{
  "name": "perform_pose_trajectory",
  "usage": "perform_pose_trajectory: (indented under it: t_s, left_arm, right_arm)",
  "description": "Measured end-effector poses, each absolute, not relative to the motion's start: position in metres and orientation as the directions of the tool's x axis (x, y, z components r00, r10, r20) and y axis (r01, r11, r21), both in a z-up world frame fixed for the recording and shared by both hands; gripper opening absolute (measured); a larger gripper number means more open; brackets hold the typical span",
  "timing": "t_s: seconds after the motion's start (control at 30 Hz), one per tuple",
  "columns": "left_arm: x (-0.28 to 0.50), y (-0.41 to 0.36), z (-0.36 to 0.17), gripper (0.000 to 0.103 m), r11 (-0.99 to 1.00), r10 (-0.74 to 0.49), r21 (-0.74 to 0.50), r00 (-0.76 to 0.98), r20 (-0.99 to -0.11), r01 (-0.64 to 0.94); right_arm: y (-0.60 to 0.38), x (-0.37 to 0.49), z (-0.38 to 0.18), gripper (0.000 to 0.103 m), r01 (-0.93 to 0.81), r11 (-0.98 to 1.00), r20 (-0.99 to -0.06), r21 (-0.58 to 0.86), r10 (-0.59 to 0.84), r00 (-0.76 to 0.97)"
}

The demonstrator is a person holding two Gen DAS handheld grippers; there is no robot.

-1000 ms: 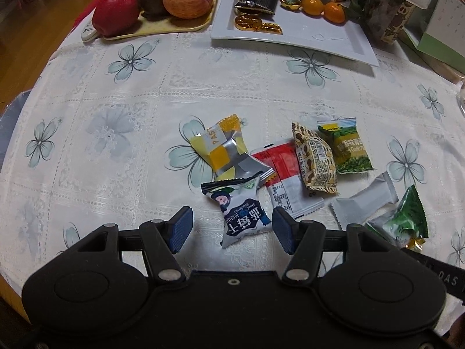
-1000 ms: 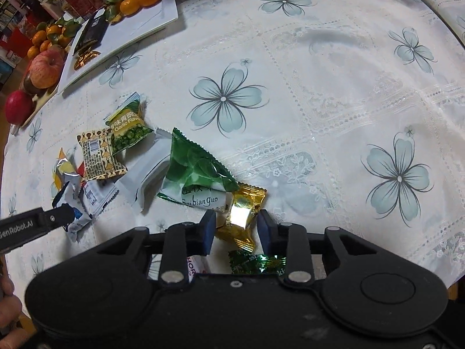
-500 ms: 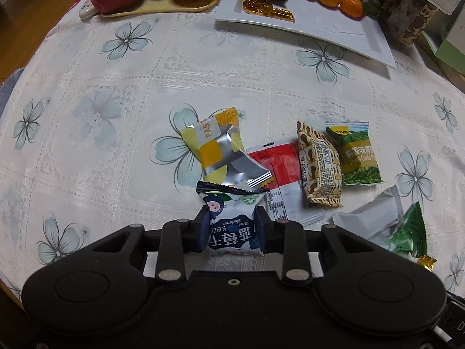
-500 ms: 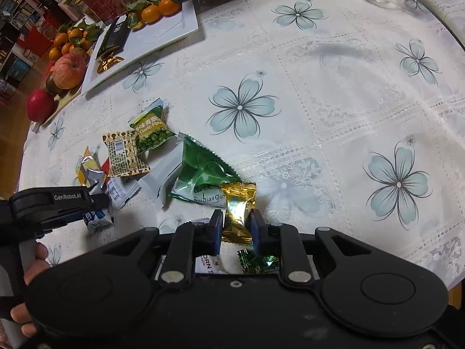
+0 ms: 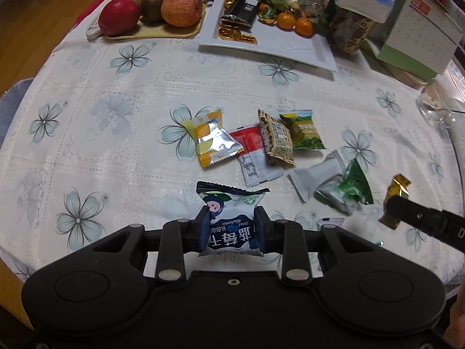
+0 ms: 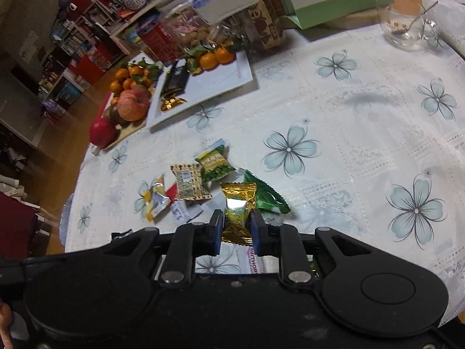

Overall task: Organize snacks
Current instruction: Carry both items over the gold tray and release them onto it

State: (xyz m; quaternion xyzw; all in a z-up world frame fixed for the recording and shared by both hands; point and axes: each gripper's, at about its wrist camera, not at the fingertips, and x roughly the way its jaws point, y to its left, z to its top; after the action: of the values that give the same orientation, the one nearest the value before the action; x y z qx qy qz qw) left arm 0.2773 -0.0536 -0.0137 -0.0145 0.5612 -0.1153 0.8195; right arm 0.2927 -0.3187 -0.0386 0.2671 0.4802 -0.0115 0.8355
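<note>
While both grippers hang above the flowered tablecloth (image 5: 122, 133), each one carries a single snack.

Left gripper (image 5: 231, 226): jaws closed in during the last second and now pinch the white-and-blue dried blueberry packet (image 5: 231, 221) by its two side edges; the packet is clear of the cloth.

Right gripper (image 6: 236, 228): pads pressed tight on the gold foil candy (image 6: 238, 203), which stands upright between them, off the table. From the left wrist view this candy (image 5: 396, 193) shows at the right edge, clamped at the gripper's black tip.

Loose snacks on the cloth: yellow-and-silver packet (image 5: 210, 141), red-and-white packet (image 5: 252, 154) just beside it, brown patterned packet (image 5: 276, 141) lying over the red one's edge, green pea packet (image 5: 302, 129), plain white packet (image 5: 316, 176), dark green pouch (image 5: 353, 187).

White rectangular plate (image 5: 279, 48): far side of the table; holds gold coins, a black packet and mandarins.

Fruit tray (image 5: 154, 33): left of the plate, with apples (image 5: 181, 7).

Glass cup (image 6: 402, 23): far right, spoon inside.
</note>
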Motion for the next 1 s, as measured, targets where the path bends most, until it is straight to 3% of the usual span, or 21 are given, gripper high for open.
perform_pose_trajectory:
  t_s: [0.37, 0.77, 1.0]
  left_arm:
    - [0.167, -0.009, -0.012, 0.039, 0.964, -0.234, -0.148, 0.435, -0.869, 0.223]
    - [0.097, 0.004, -0.034, 0.039, 0.969, -0.218, -0.146, 0.414, -0.884, 0.2]
    - [0.072, -0.01, -0.035, 0.039, 0.974, -0.146, -0.039, 0.487, -0.861, 0.223]
  right_arm:
    - [-0.28, 0.192, -0.014, 0.022, 0.122, 0.899, -0.679, 0.421, 0.222, 0.7]
    - [-0.237, 0.08, -0.042, 0.022, 0.245, 0.884, -0.723, 0.399, 0.139, 0.677]
    - [-0.229, 0.051, -0.05, 0.022, 0.292, 0.86, -0.733, 0.418, 0.13, 0.667]
